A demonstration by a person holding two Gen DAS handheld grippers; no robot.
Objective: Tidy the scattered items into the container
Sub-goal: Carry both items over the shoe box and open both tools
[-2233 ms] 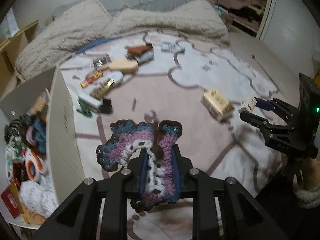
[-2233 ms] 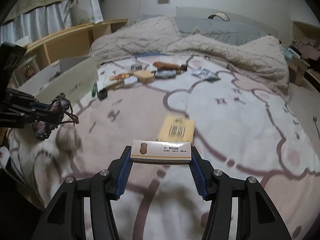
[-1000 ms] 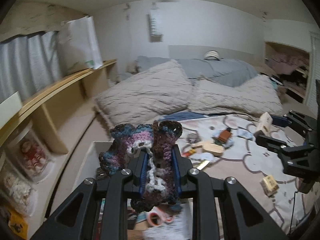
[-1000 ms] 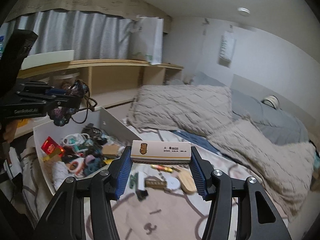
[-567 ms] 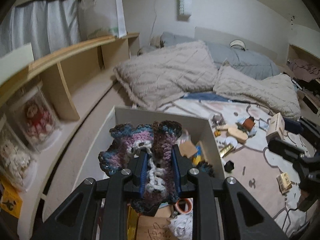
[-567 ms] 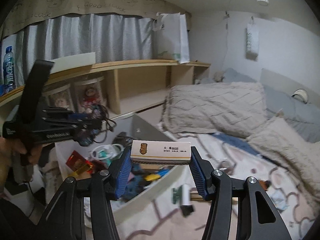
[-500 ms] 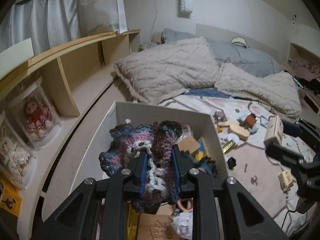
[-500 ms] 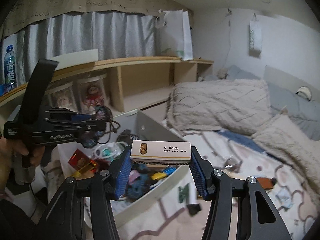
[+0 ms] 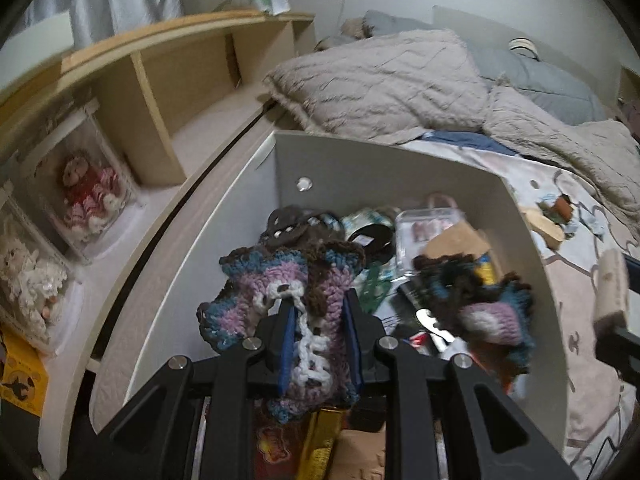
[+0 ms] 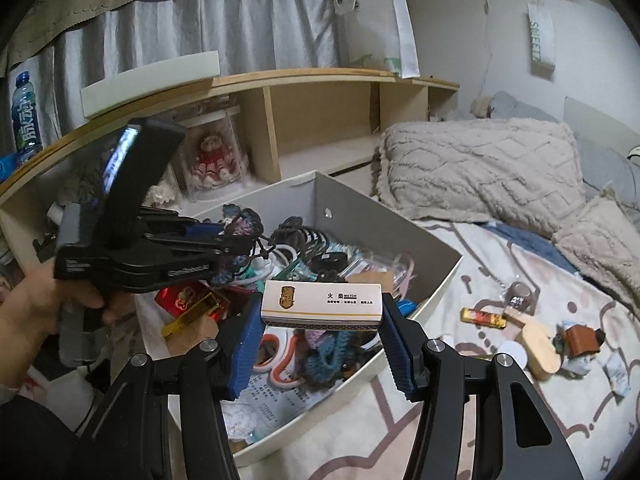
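The left hand-held gripper (image 9: 316,320) holds a knitted pouch (image 9: 288,288) over the box (image 9: 360,160). The right hand-held gripper (image 10: 320,334) holds a matchbox (image 10: 322,300) reading "MATCH" over the box's bed-side edge. Only its view shows the hand (image 10: 36,304).

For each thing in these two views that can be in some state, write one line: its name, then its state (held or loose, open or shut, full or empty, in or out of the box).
left gripper: shut on the crochet piece, over the box.
right gripper: shut on the matchbox, above the box.
storage box: open-topped, crowded with items.
second crochet piece: lying in the box.
wooden block: loose on the bedspread, outside the box.
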